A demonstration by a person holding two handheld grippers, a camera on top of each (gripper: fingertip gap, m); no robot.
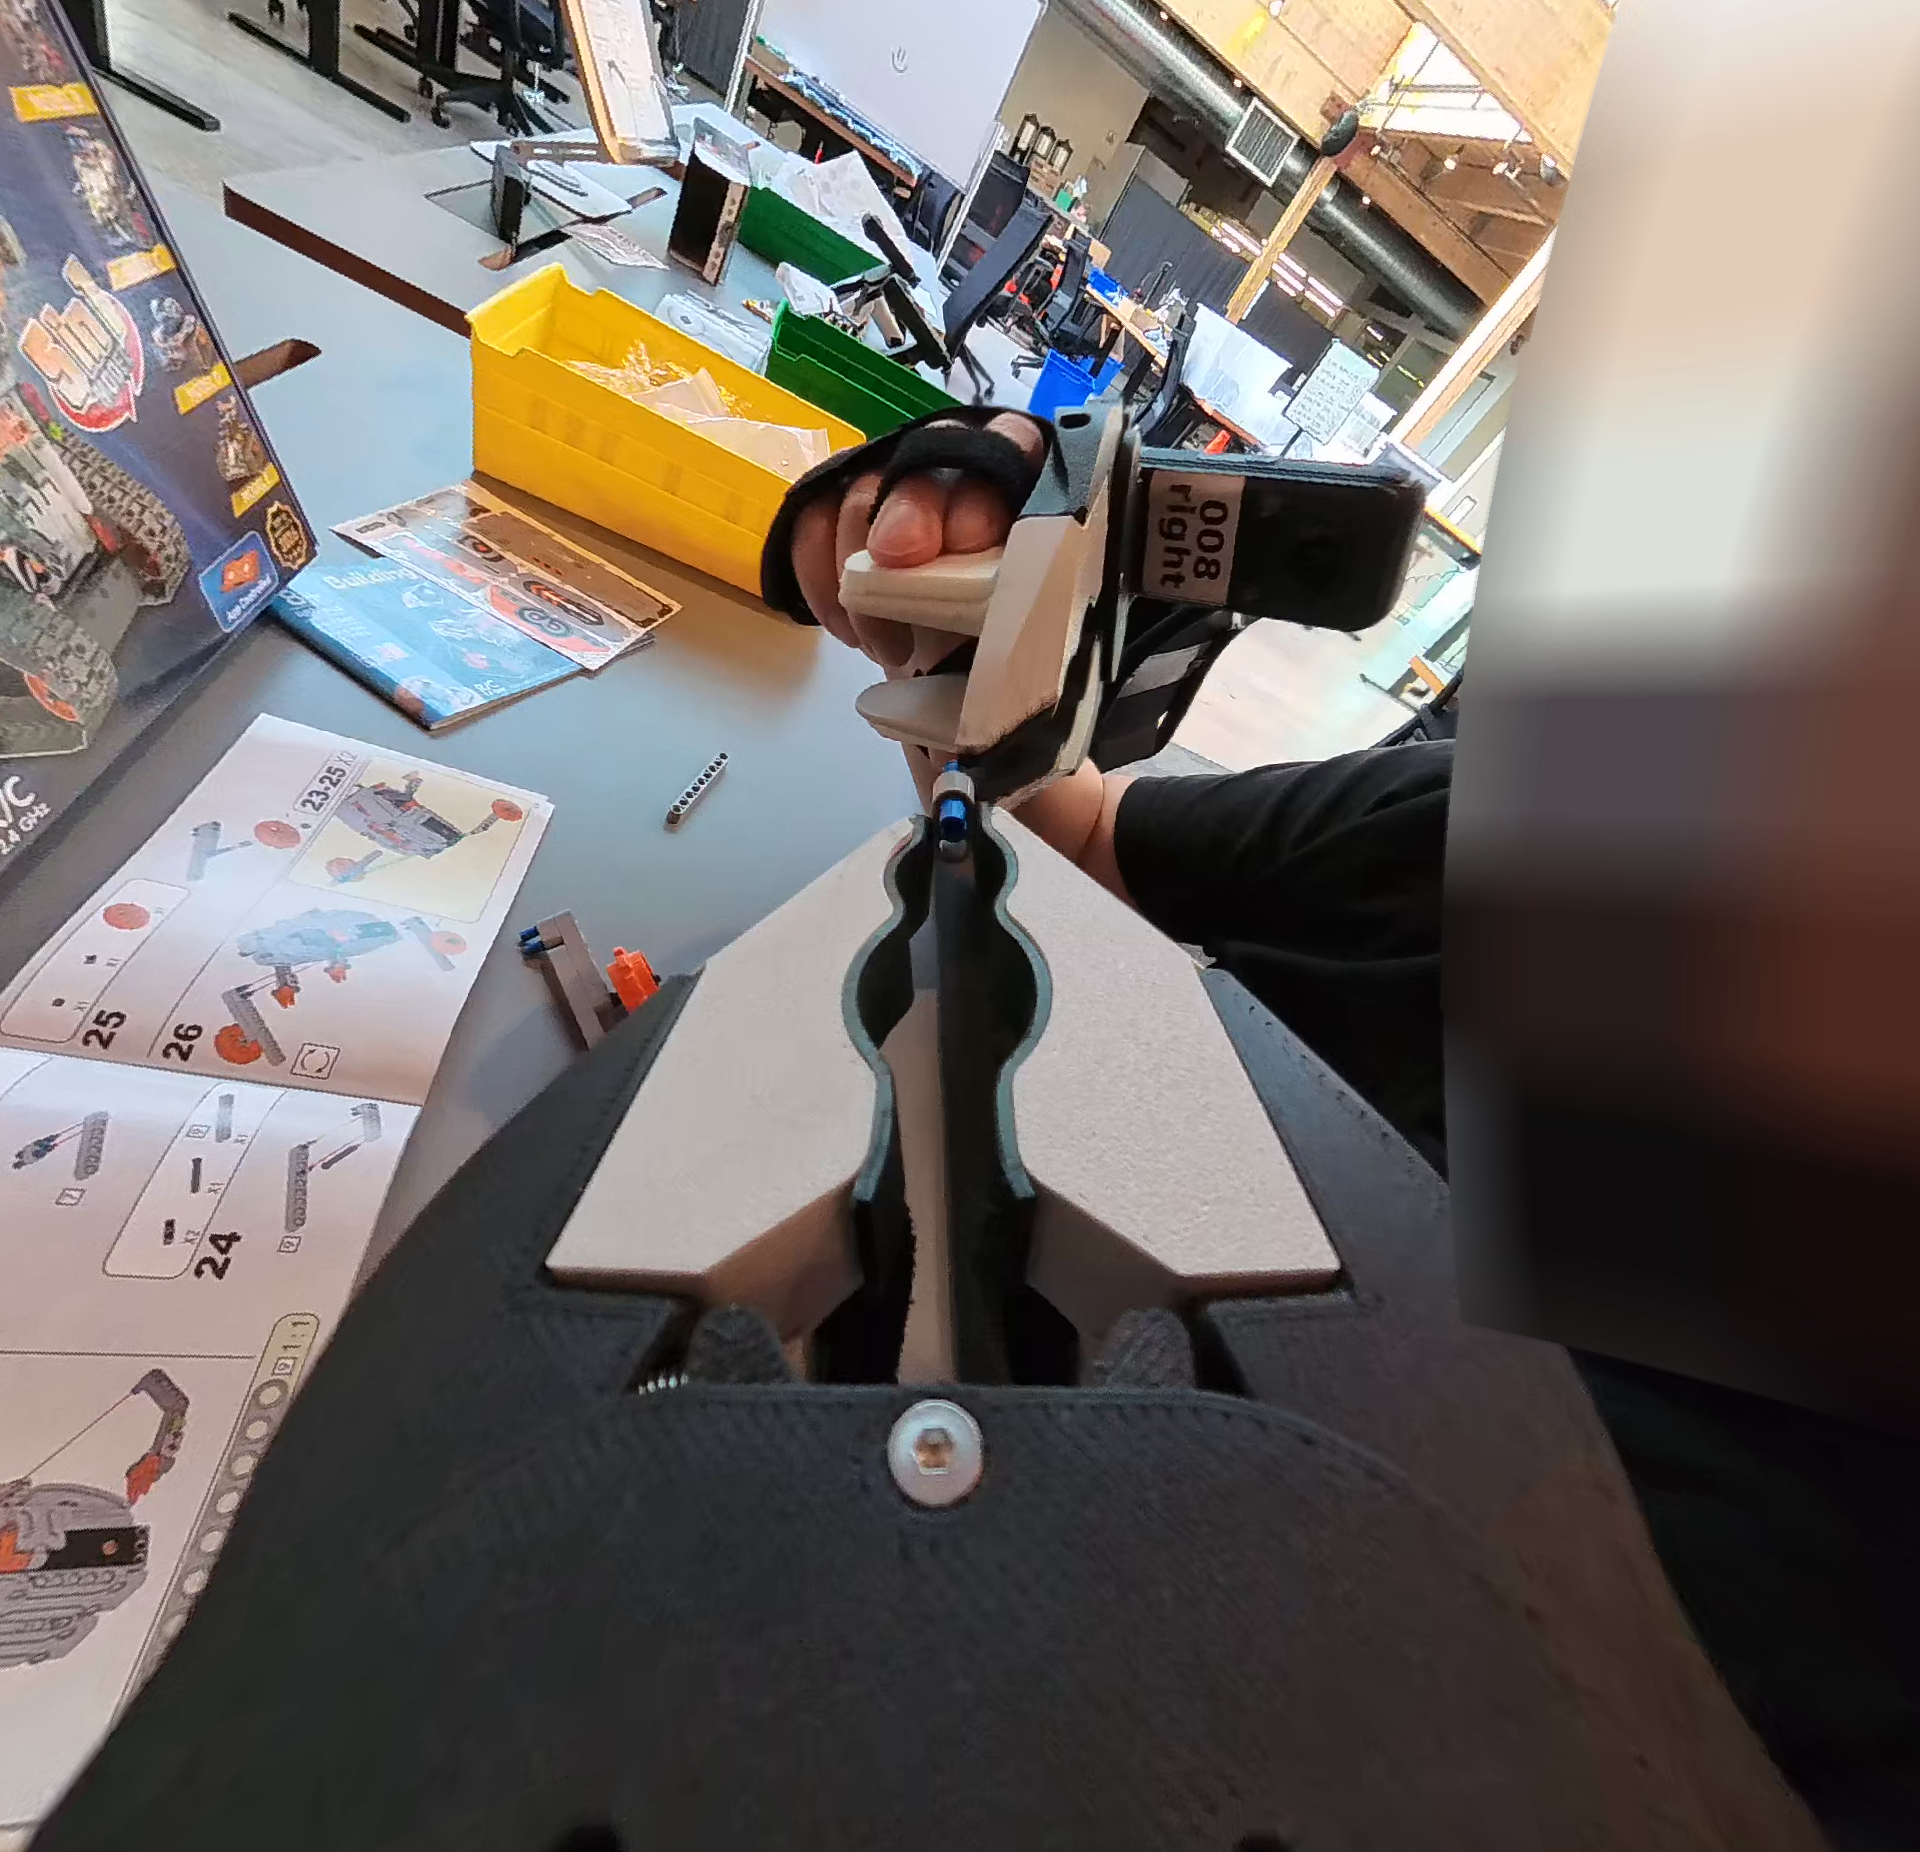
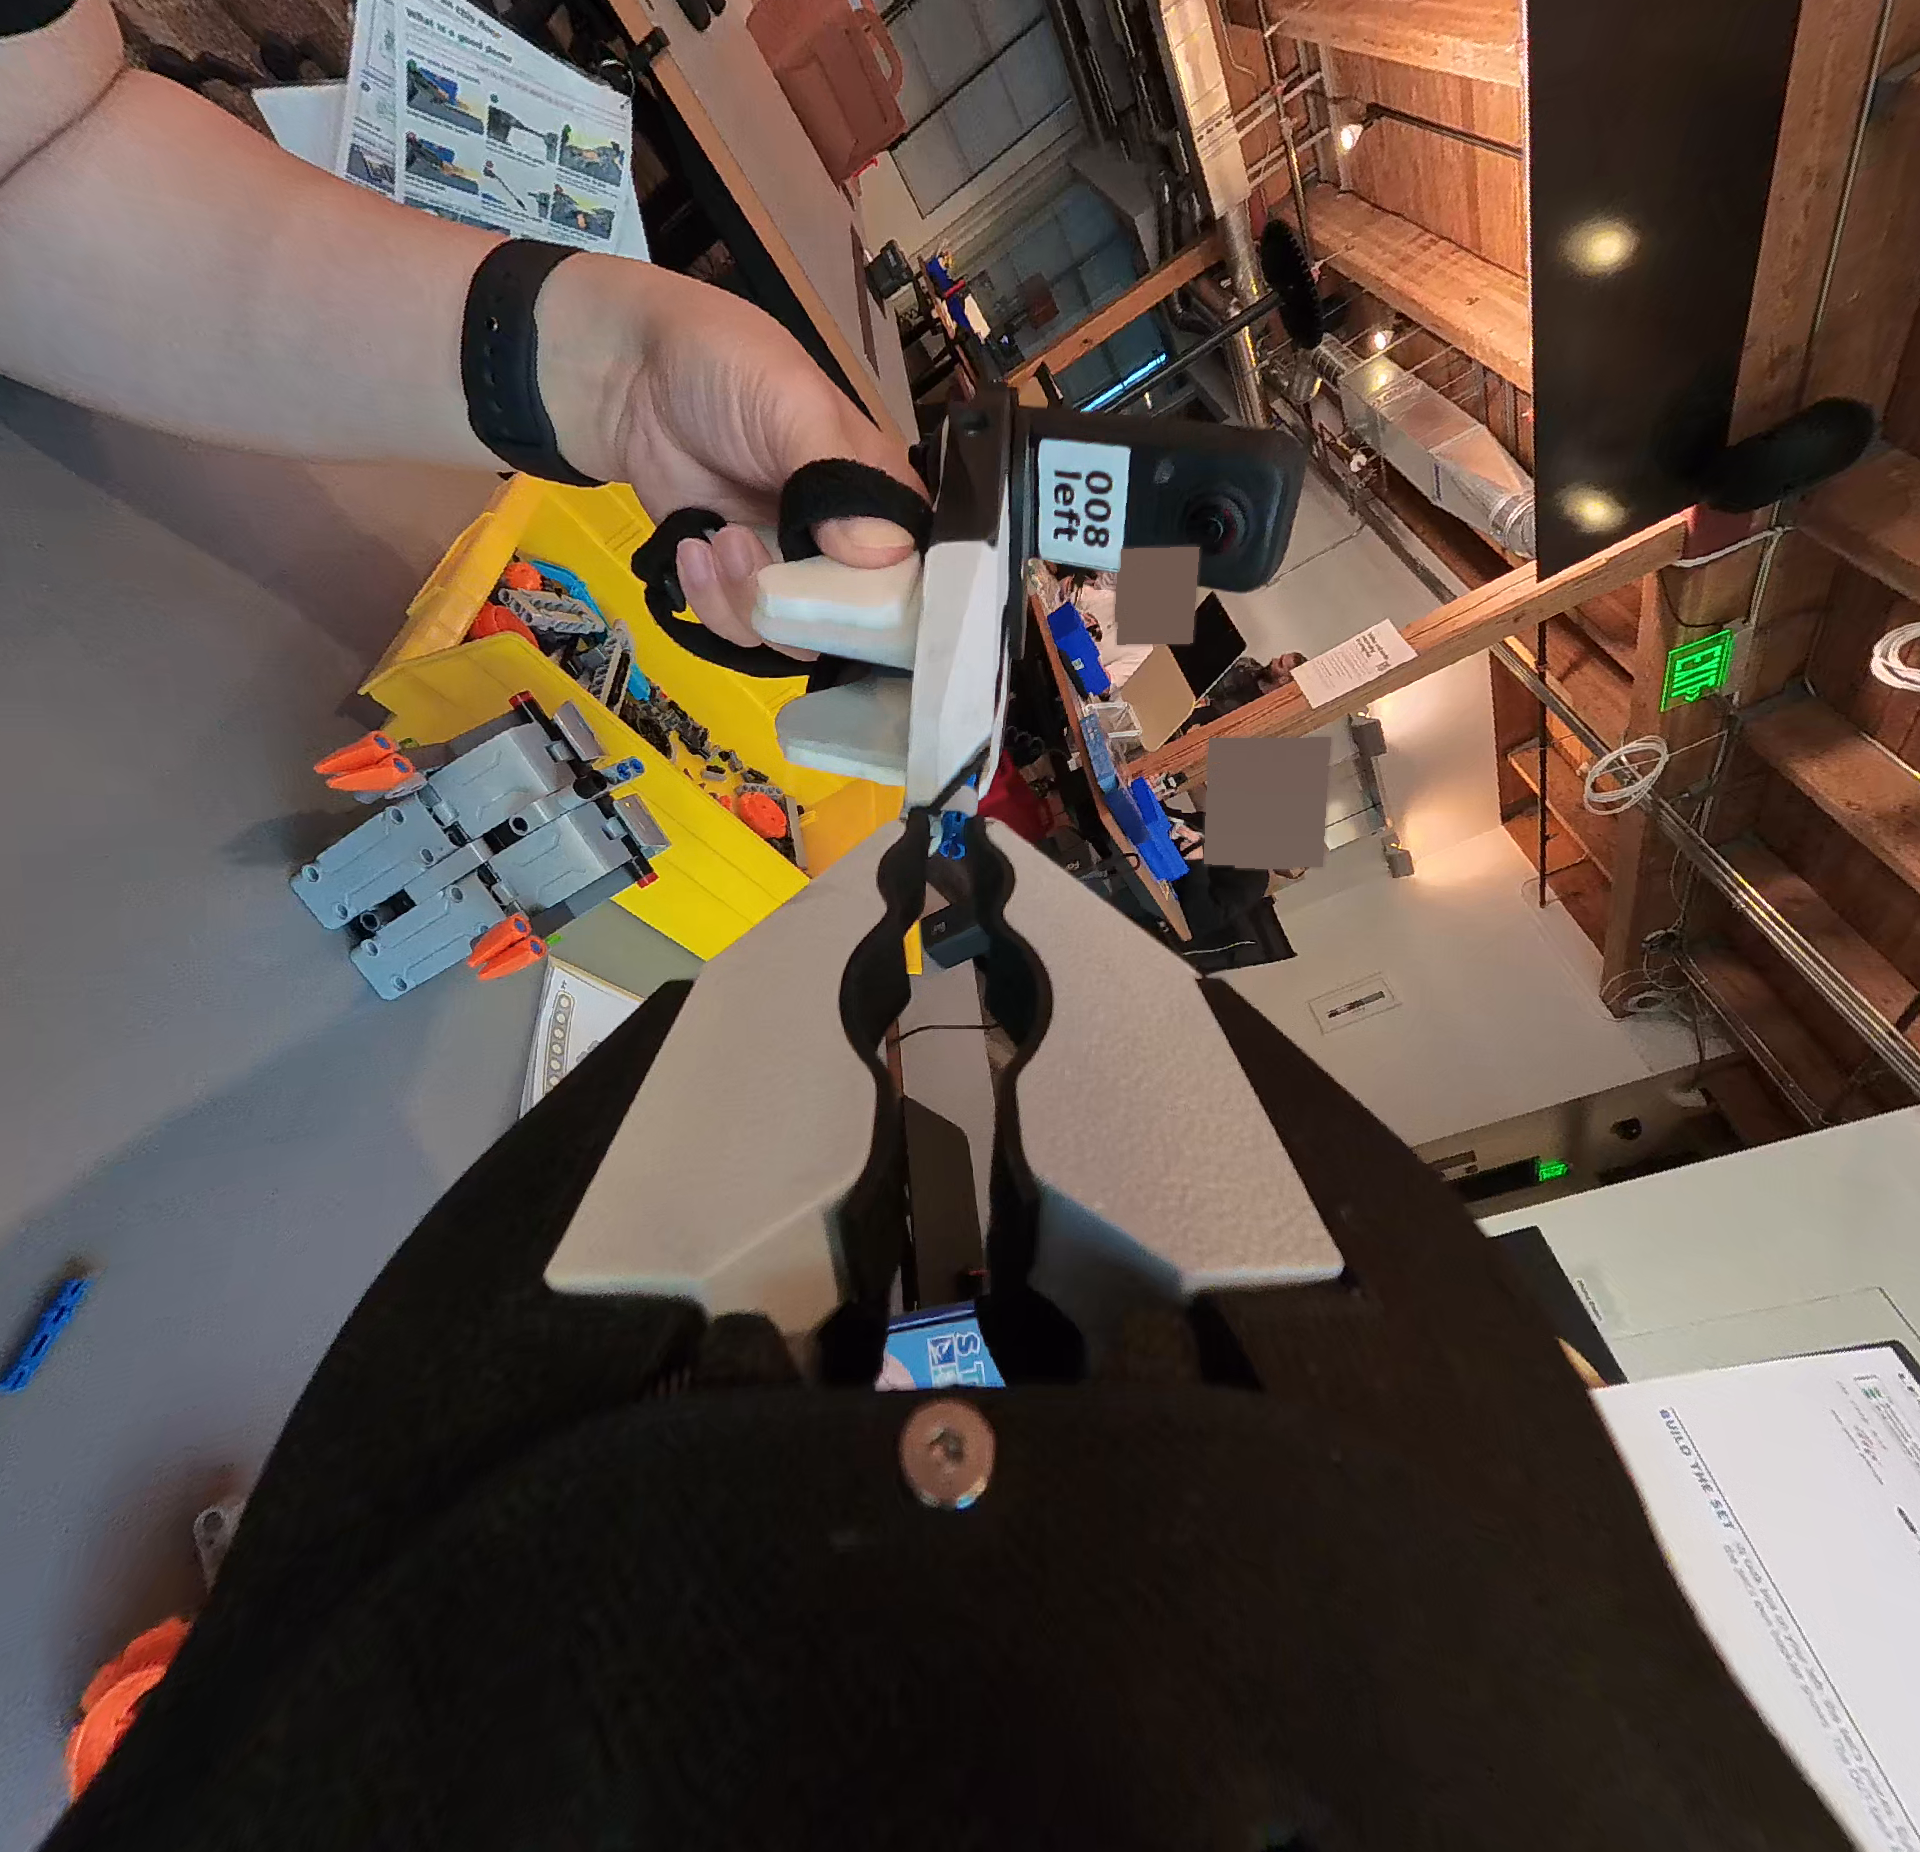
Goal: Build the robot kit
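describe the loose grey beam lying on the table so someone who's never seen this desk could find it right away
Start at the yellow bin on the grey table in the left wrist view. In front of it lie a blue booklet and an open instruction sheet; the grey beam lies alone on bare tabletop just right of them. It is a short, thin strip with a row of holes, touching nothing, unlike the grey-and-orange assembly nearer the camera.

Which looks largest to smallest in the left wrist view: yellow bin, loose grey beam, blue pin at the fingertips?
1. yellow bin, clearly largest.
2. grey beam.
3. blue pin, pinched by the left gripper; nearer the camera, so this order against the beam is unsure.
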